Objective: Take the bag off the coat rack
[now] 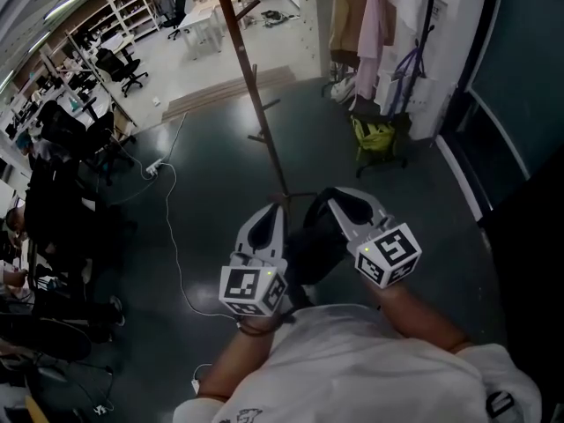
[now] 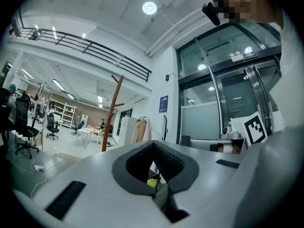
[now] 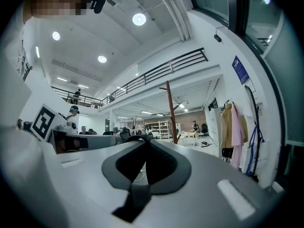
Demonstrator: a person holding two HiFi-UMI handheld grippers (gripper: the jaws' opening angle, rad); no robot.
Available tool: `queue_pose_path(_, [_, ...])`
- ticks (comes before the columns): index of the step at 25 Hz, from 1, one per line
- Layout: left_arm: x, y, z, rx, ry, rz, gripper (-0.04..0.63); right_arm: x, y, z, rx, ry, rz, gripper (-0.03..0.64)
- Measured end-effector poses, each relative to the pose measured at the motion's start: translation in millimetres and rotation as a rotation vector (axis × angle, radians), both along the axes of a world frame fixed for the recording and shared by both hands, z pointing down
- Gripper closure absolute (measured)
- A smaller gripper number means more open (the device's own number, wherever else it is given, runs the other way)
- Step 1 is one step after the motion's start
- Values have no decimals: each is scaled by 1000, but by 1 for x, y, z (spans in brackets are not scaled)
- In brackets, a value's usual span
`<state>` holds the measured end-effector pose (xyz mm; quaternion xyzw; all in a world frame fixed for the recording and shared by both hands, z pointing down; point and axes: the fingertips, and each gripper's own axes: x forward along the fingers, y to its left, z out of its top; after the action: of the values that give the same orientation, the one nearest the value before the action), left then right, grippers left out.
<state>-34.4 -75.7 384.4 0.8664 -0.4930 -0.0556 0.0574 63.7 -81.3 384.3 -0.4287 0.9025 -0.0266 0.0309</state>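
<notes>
1. Hovering near the person, the left claw [image 1: 276, 210] is clenched on nothing.
2. The black bag [image 1: 313, 249] sits between both claws, by the rack's [image 1: 256, 95] foot; its strap [image 1: 300, 195] arcs rightward.
3. The right claw [image 1: 333, 194] is clenched, the strap at its tips.

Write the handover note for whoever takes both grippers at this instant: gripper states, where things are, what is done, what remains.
Left gripper: shut, empty.
Right gripper: shut, empty.
Both are held low, near the foot of the coat rack, whose visible pegs are bare.
A dark shape shows between the grippers; I cannot tell whether it is the bag.
A yellow-green bag sits below the hung coats.
Done or left: unclear, so locate the bag first.
</notes>
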Motion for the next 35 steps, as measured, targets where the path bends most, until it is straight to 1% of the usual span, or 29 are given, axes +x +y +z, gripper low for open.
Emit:
queue_pose_path(5, [15, 36, 12, 1, -8, -13, 589, 10, 36, 14, 2, 3, 1, 592])
queue_pose_path(9, [18, 57, 20, 3, -15, -23, 589, 14, 62, 21, 9, -3, 2, 592])
queue_pose_path(16, [27, 84, 30, 3, -21, -28, 589, 18, 88, 35, -4, 12, 3, 594])
queue_pose_path(21, [29, 95, 33, 8, -25, -40, 589, 7, 103, 44, -26, 15, -32, 594])
queue_pose_path(24, [31, 98, 31, 13, -21, -45, 589, 6, 109, 44, -24, 13, -40, 594])
queue_pose_path(31, [30, 96, 26, 17, -9, -51, 589, 4, 108, 41, -15, 9, -43, 594])
queue_pose_path(35, [35, 93, 29, 18, -18, -47, 589, 3, 106, 43, -17, 10, -50, 592])
